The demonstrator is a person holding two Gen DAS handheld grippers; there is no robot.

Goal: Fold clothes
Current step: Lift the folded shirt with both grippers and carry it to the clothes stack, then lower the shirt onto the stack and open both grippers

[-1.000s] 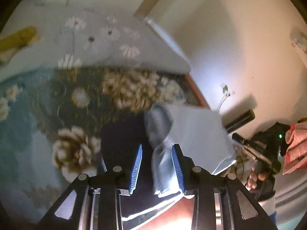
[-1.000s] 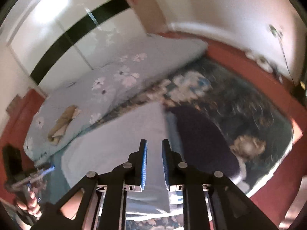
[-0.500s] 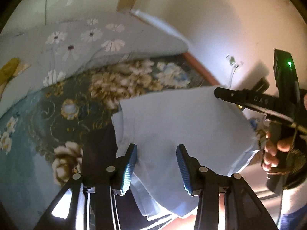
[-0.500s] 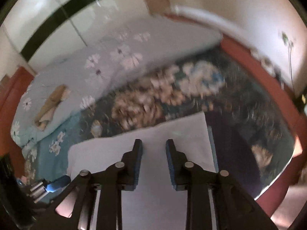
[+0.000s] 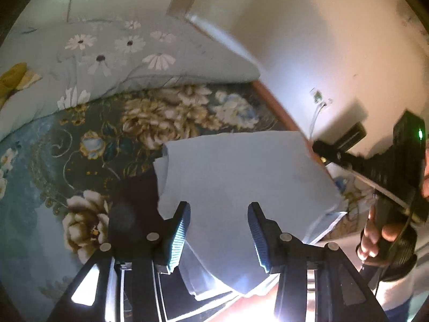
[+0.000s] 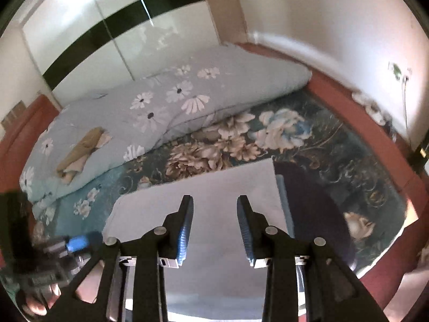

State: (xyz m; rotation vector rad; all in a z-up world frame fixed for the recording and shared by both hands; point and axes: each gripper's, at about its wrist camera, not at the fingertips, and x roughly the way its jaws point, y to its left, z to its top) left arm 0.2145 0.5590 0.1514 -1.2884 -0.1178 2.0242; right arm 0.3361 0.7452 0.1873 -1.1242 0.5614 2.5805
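Bed (image 6: 335, 145) with the dark floral sheet fills most of both views, daisy quilt (image 6: 166, 102) bunched at the far side. Your folded pale blue garment (image 5: 241, 177) lies flat at the near edge, partly over a dark garment (image 5: 136, 201). Your left tongs (image 5: 218, 230) hang open above it; right tongs (image 6: 214, 222) are opening, gripping nothing.

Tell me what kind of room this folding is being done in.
Most likely a bedroom: the light blue garment lies on a bed with a flowered bedspread, a daisy-print quilt behind it, and a glossy wardrobe along the wall.
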